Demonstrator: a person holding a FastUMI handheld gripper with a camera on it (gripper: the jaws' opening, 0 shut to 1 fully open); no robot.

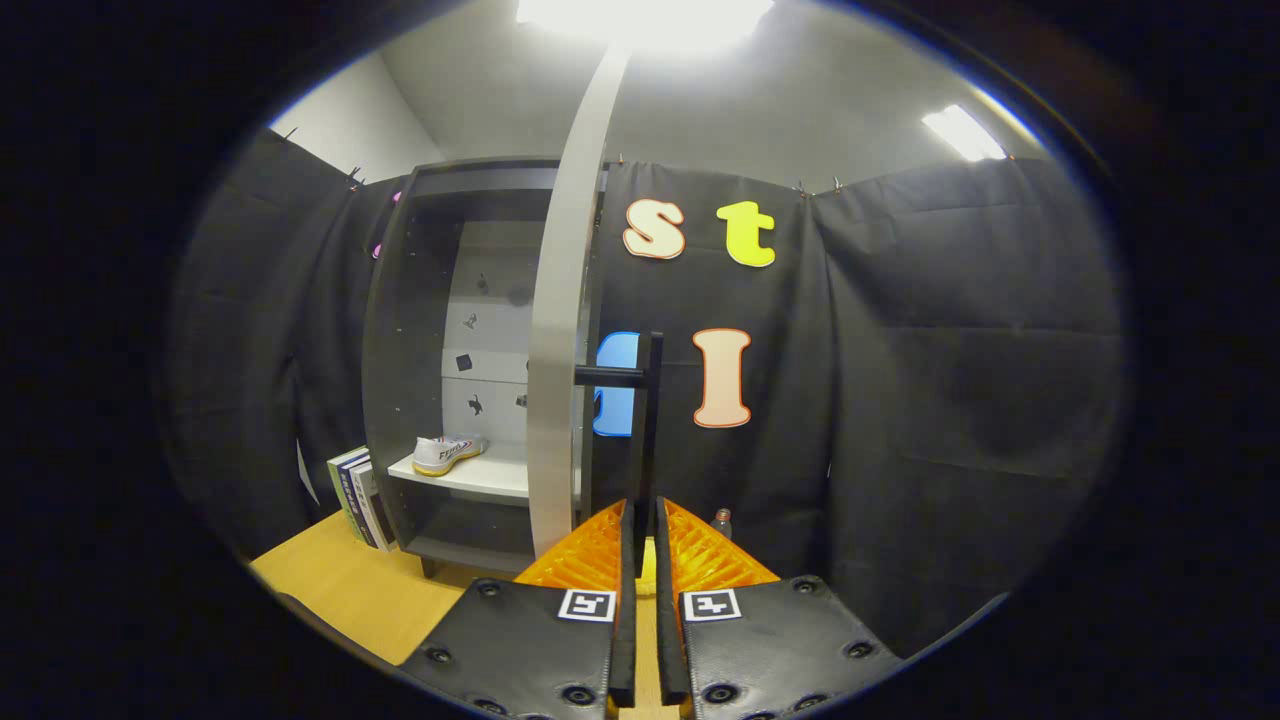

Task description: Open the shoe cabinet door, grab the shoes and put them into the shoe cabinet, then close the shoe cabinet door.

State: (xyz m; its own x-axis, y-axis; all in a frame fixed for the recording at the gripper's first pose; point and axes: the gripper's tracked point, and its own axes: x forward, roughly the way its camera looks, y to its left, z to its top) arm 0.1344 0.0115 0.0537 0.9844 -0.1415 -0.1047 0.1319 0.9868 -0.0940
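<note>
Inside, a white shoe (448, 453) is set on the cabinet (400, 330) shelf, toe pointed right, door (560, 330) swung open, handle (648, 420) pinched between the nearly closed gripper (640, 520) fingers.

Gripper (641, 540): two textured plates, round screws along edges. One square black-and-white marker each. Ribbed wedge-shaped jaws, nearly closed.

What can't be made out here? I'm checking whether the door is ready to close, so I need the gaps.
- Handle grip: the gripper is nearly shut around the black handle, but whether both fingers press it is too small to tell.
- Cabinet interior: the open door, seen edge-on, hides the right part of the shelf.
- Second shoe: one shoe shows; any partner could sit behind the door.
</note>
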